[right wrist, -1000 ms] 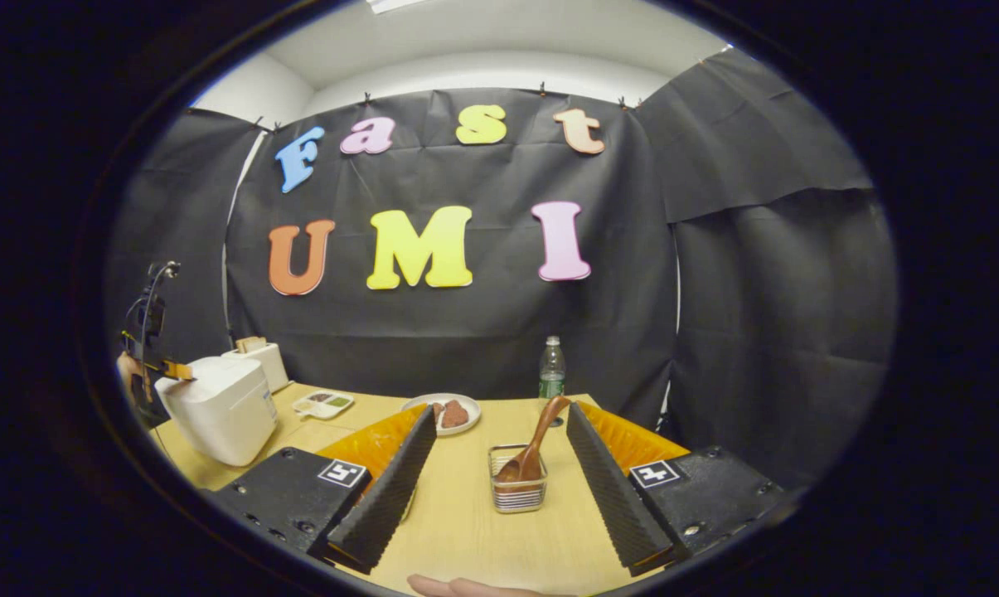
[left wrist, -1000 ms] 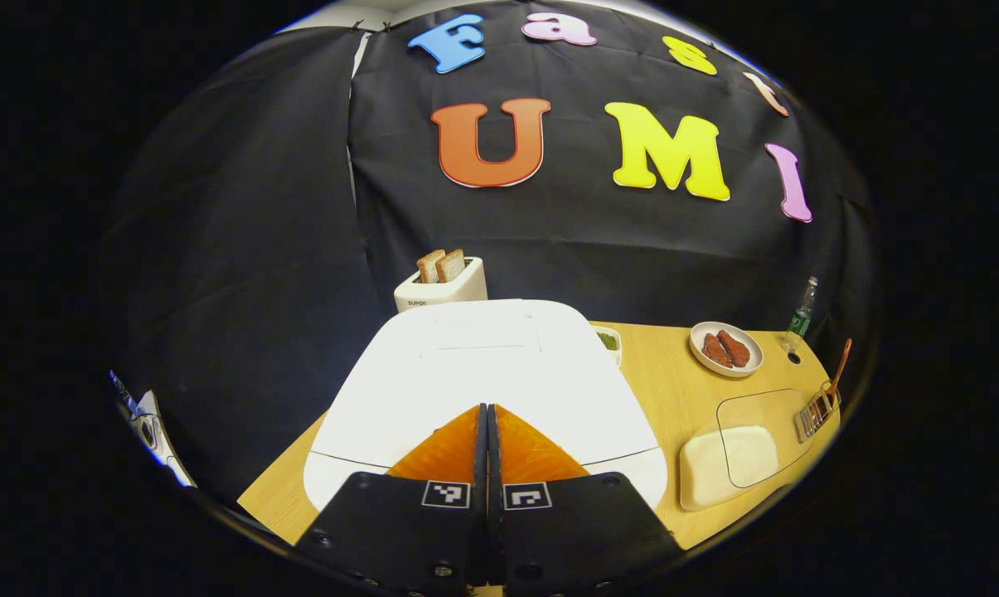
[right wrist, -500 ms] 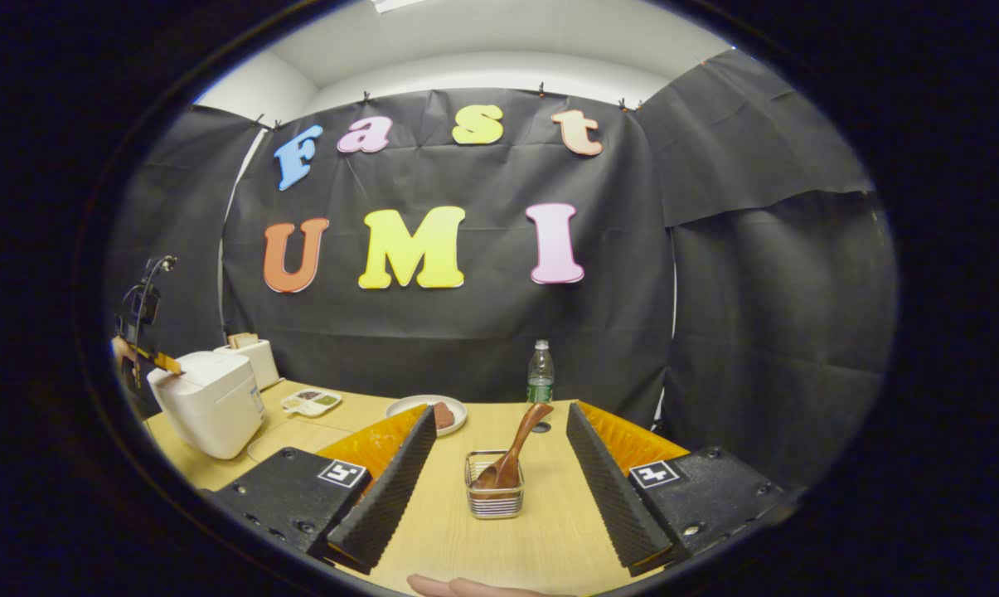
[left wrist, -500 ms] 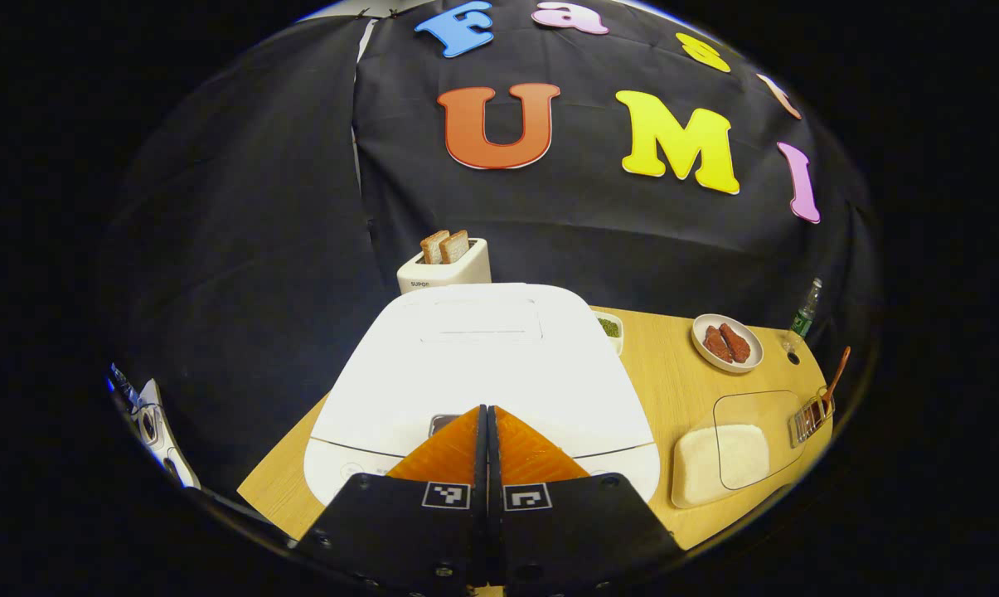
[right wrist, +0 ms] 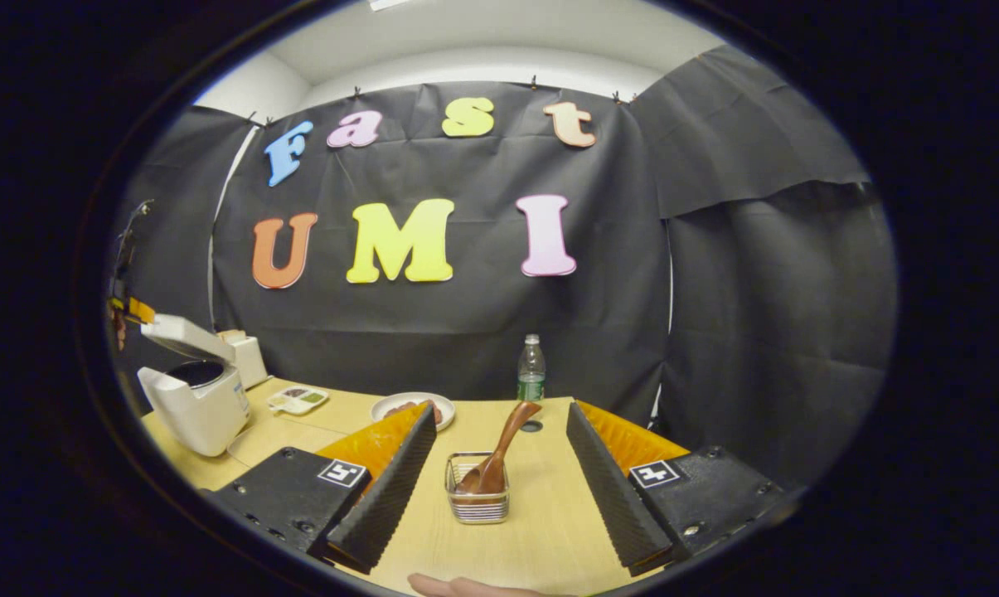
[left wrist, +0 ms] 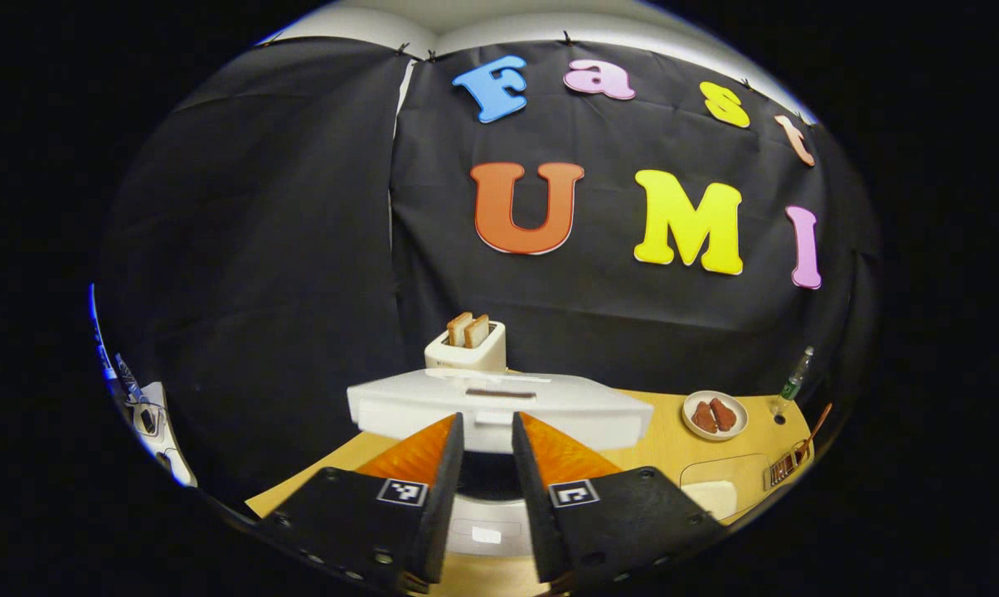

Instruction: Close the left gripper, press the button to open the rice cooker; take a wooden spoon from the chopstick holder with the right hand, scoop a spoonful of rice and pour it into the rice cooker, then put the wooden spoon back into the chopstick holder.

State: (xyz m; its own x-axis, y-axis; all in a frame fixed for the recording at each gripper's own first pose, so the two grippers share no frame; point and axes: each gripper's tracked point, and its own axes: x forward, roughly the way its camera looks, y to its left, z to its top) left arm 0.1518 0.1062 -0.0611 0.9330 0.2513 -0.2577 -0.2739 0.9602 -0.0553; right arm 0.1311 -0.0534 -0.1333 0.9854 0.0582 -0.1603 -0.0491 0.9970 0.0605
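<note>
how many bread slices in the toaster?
2. Both stand upright side by side in the toaster behind the rice cooker's raised lid: left slice, right slice. The slots' insides are hidden.

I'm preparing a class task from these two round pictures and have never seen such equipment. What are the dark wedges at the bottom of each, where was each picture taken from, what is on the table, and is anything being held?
No robot is at work here: a person carries a two-finger claw in each hand, and a camera on each claw looks forward along its fingers. Those fingers are the wedges.

The left gripper view looks past the left claw, slightly open and empty, at a white rice cooker with its lid raised. Behind that stands a toaster holding bread.

The right gripper view looks past the right claw, wide open and empty, at a wire chopstick holder with a wooden spoon leaning in it. Further back on the wooden table are a plate of food, a bottle and a small divided dish.

Nothing is held.
</note>
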